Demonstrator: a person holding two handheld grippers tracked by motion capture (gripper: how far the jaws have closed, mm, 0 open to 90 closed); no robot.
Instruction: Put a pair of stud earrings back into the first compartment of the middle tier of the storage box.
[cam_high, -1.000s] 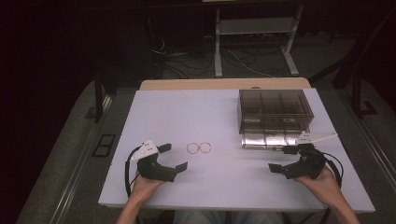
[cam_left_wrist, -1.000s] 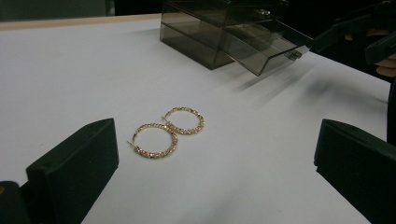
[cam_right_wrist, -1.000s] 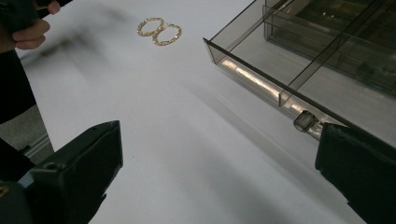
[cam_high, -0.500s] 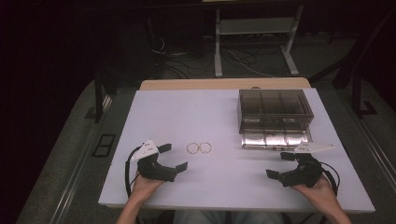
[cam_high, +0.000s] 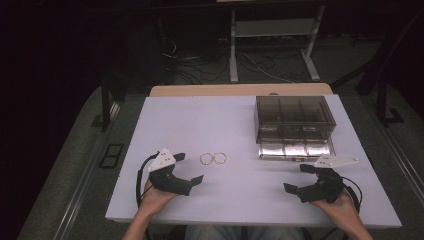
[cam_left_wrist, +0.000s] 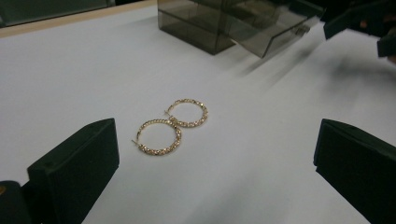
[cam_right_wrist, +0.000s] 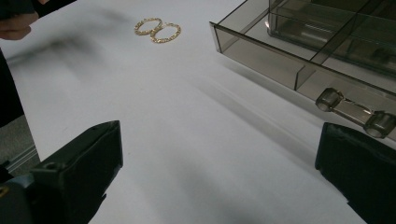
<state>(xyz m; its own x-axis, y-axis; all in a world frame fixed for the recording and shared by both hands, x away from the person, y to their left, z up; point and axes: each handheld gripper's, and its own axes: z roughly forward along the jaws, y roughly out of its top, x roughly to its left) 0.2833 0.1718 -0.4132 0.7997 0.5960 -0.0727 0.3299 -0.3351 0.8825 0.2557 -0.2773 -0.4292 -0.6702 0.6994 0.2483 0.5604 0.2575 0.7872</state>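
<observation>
– What can't you make out from there?

– My right gripper view cuts off the smoky drawer box (cam_right_wrist: 327, 42) at the top and right edges, so I can't tell whether its compartments hold anything. Its bottom drawer (cam_high: 294, 149) stands pulled out.

– And the hoops?

– The two gold hoop earrings (cam_left_wrist: 172, 126) lie flat on the white table (cam_high: 240, 125), touching each other, well left of the box.

– Your hands?

– My left gripper (cam_high: 185, 172) sits low, just near-left of the earrings, jaws spread and empty. My right gripper (cam_high: 300, 179) hovers just in front of the open drawer, jaws spread too, gripping nothing.
</observation>
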